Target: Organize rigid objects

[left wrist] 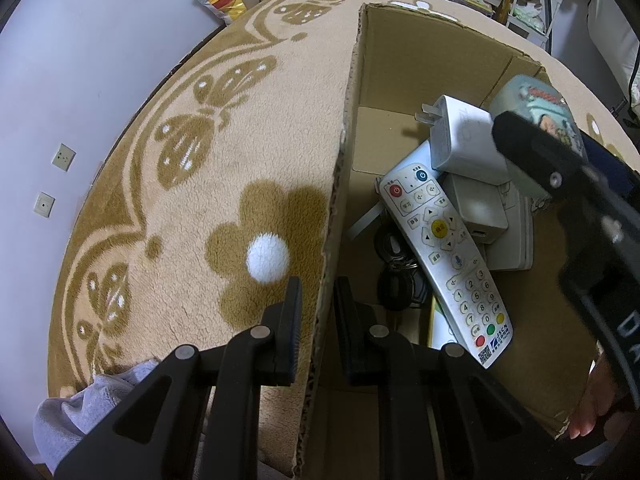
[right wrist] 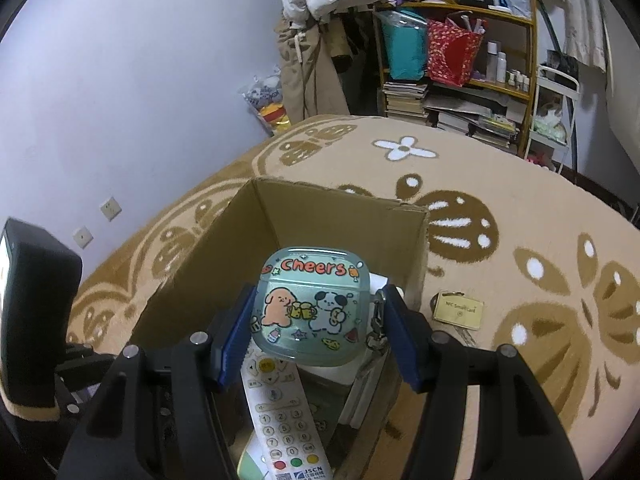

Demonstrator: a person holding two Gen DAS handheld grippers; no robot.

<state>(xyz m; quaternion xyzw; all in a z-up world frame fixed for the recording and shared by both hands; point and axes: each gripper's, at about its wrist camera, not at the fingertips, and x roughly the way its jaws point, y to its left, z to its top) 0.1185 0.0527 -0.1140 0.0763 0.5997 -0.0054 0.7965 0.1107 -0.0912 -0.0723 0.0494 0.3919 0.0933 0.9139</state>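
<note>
The left gripper (left wrist: 318,320) straddles the cardboard box's (left wrist: 340,184) near wall at lower centre, one of its fingers (left wrist: 290,320) outside over the flowered blanket (left wrist: 180,200), the other inside. In the box lie a white remote (left wrist: 444,256), a white charger (left wrist: 464,140) and black items. At right, the right gripper (left wrist: 532,140) holds a cartoon-printed case (left wrist: 536,104).
</note>
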